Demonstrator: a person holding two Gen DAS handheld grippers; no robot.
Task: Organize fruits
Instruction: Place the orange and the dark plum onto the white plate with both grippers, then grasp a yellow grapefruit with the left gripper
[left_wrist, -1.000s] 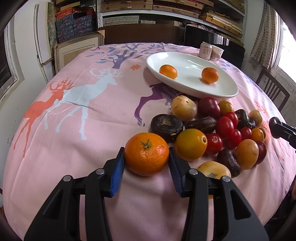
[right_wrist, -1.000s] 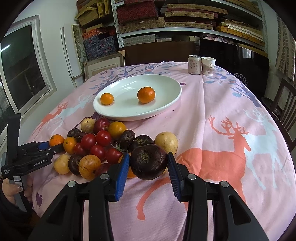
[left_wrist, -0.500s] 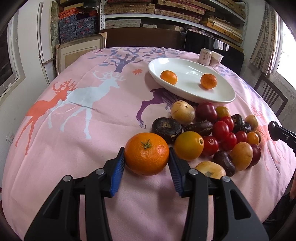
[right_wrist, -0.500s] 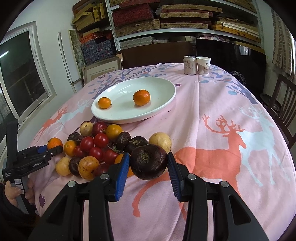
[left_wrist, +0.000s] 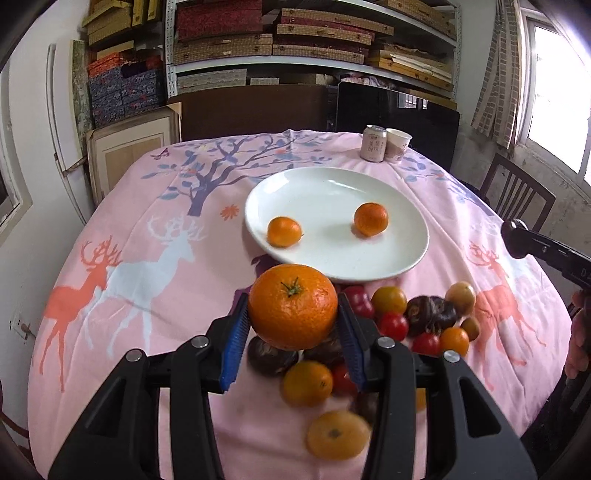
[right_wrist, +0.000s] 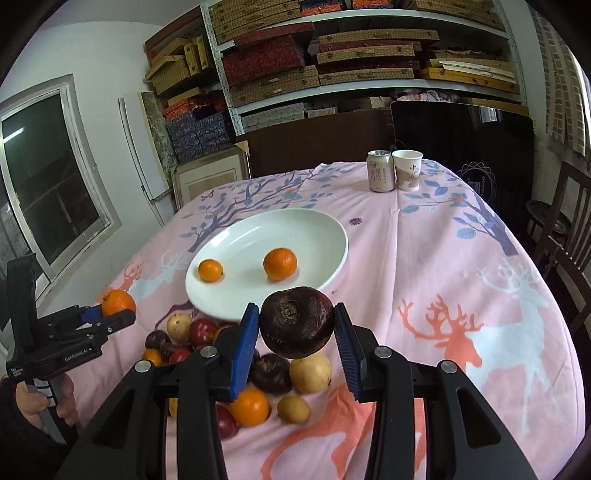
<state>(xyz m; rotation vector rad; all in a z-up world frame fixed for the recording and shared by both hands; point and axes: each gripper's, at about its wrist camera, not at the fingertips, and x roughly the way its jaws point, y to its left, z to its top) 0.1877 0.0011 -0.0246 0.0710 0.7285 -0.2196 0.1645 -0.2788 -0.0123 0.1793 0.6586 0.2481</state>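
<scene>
My left gripper (left_wrist: 292, 332) is shut on a large orange (left_wrist: 292, 306) and holds it in the air above the fruit pile (left_wrist: 399, 325), just short of the white plate (left_wrist: 406, 258). The plate carries two small oranges (left_wrist: 283, 231) (left_wrist: 371, 219). My right gripper (right_wrist: 295, 339) is shut on a dark purple round fruit (right_wrist: 297, 323), also lifted over the pile (right_wrist: 280, 373), near the plate's (right_wrist: 332, 236) front rim. The right wrist view shows the left gripper (right_wrist: 110, 314) at the far left with its orange (right_wrist: 118, 302).
A drink can (right_wrist: 380, 171) and a paper cup (right_wrist: 407, 170) stand at the table's far edge. A wooden chair (right_wrist: 569, 236) is at the right. Shelves of boxes fill the back wall. The pink deer-print cloth (right_wrist: 461, 295) lies bare to the right of the plate.
Both grippers have risen from the table with their fruit and moved toward the plate. The pile now lies below and behind the fingertips.
</scene>
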